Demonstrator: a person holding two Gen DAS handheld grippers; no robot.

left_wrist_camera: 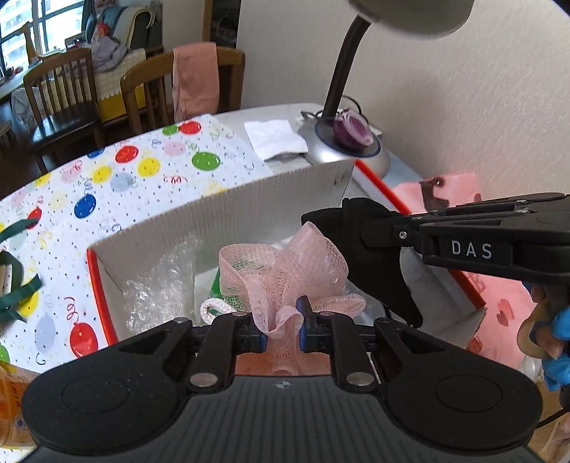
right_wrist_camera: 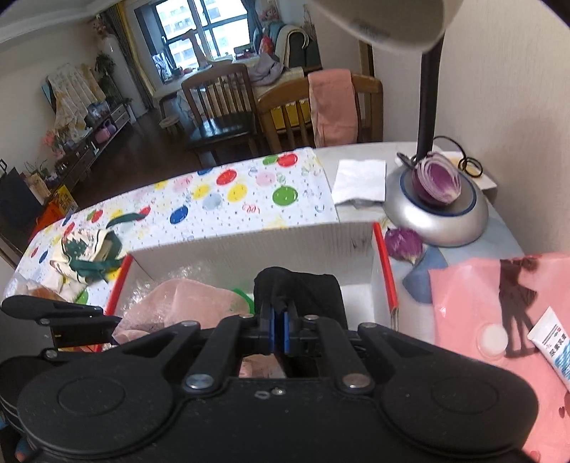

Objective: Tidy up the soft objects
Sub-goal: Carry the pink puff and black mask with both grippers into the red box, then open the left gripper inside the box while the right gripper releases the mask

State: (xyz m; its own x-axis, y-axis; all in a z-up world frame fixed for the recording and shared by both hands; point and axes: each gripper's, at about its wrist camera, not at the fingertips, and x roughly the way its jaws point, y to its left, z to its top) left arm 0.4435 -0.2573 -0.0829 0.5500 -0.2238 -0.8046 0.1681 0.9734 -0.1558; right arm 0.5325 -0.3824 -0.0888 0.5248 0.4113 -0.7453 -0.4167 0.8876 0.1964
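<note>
The left hand-held gripper (left_wrist_camera: 278, 322) pinches a pink mesh bath pouf (left_wrist_camera: 285, 270) over the cardboard box (left_wrist_camera: 270, 192); the right hand-held gripper (right_wrist_camera: 279, 329), marked "DAS", clamps black cloth (right_wrist_camera: 306, 288).

A home's living-dining room: wooden dining chairs (right_wrist_camera: 217, 107), sofa (right_wrist_camera: 295, 42), window (right_wrist_camera: 199, 28).

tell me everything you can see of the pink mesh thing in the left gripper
The pink mesh pouf is a soft, ruffled bundle of fine netting, loosely gathered into loops. The left gripper is shut on its lower folds, holding it above the open box. It hangs over bubble wrap inside, and its right side sits against the black cloth.
</note>
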